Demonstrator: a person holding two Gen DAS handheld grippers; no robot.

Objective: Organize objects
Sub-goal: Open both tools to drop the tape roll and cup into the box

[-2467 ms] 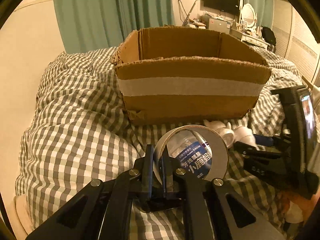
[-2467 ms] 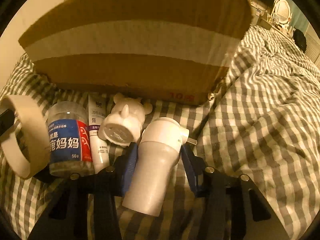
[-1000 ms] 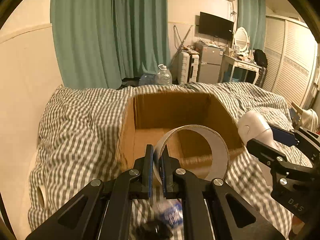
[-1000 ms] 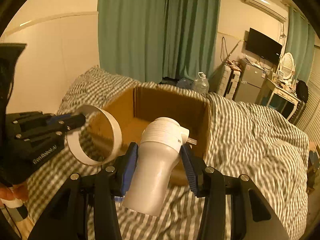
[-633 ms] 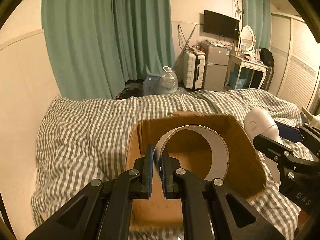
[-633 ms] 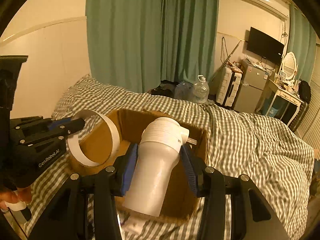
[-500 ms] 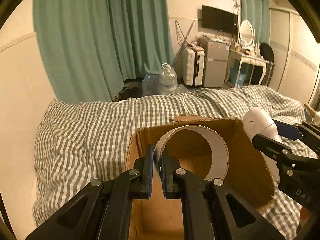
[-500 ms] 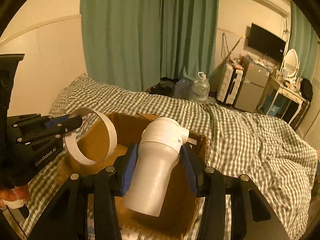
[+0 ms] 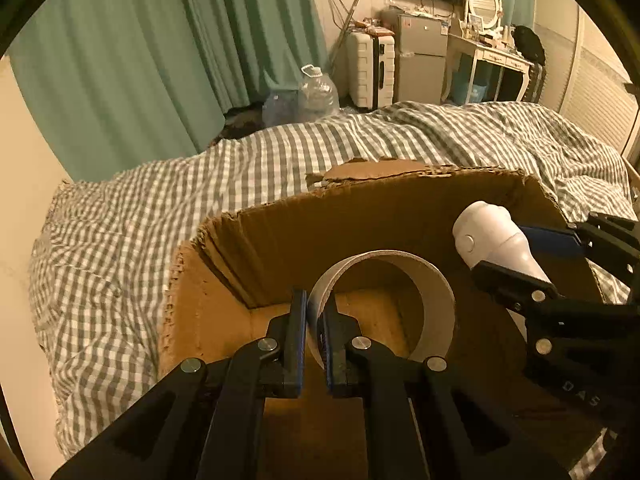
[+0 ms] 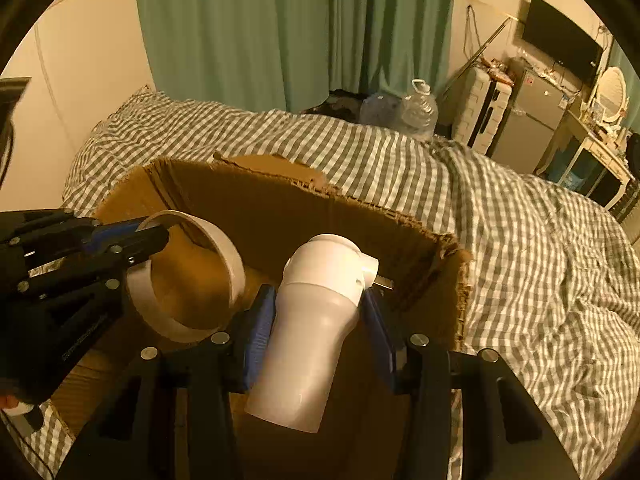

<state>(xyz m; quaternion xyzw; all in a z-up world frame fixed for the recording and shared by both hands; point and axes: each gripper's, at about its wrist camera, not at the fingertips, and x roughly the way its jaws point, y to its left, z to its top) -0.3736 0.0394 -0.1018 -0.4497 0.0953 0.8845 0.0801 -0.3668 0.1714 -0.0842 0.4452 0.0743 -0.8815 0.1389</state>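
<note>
- The open cardboard box (image 9: pixel 280 240) lies on the gingham bedspread (image 9: pixel 120 240); its torn rim rises past both sets of tongs, and its floor below them looks bare.
- The left gripper (image 9: pixel 314 316) is pinched nearly closed on the wall of a white tape ring (image 9: pixel 436 292), which stands on edge above the box interior.
- The right gripper (image 10: pixel 320 312) clamps a white bottle (image 10: pixel 316 320) by its waist, cap pointing away toward the far wall of the box.
- Ring and bottle hang side by side, apart.
- Only the right wrist view shows the bottle's side spout (image 10: pixel 380 278).
</note>
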